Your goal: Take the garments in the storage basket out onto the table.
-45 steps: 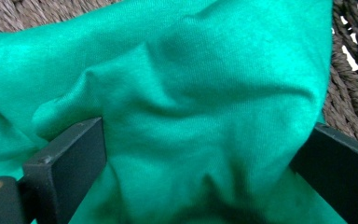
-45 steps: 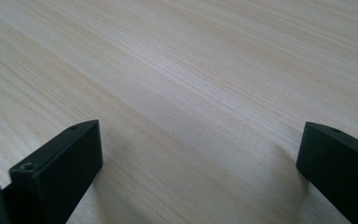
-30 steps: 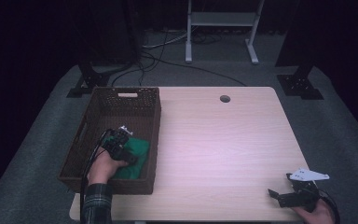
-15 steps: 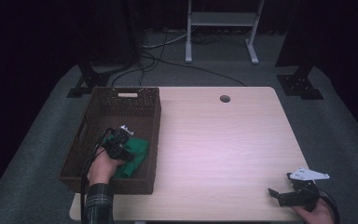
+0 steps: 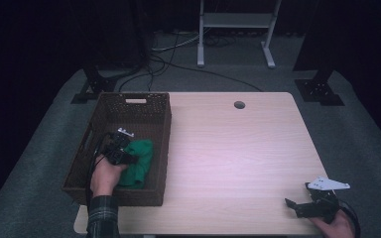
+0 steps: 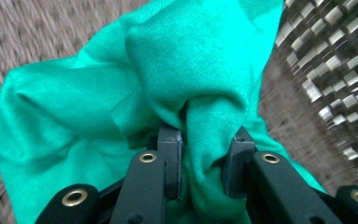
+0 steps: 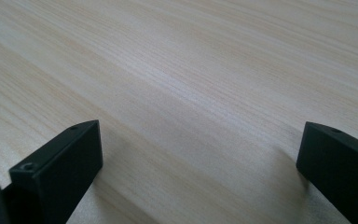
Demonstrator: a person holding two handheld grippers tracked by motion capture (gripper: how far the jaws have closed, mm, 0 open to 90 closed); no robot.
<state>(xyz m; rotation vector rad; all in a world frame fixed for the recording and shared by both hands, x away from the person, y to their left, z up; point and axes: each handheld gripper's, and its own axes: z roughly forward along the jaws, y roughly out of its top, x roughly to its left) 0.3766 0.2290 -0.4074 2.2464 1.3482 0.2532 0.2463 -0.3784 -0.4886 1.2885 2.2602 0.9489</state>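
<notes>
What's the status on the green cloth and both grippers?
Left gripper just closed, fingers pinching a fold of the green cloth inside the wicker basket. Right gripper open, idle on the table. Nothing in the way.

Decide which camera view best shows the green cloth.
The left gripper view: the green cloth is close, with a fold pinched between the left gripper. The high view shows it small inside the basket. The right gripper view faces bare table.

Soft knit green cloth [image 6: 135, 88], woven wicker-like basket [image 5: 161, 134], matt pale wood table [image 5: 238, 148].
</notes>
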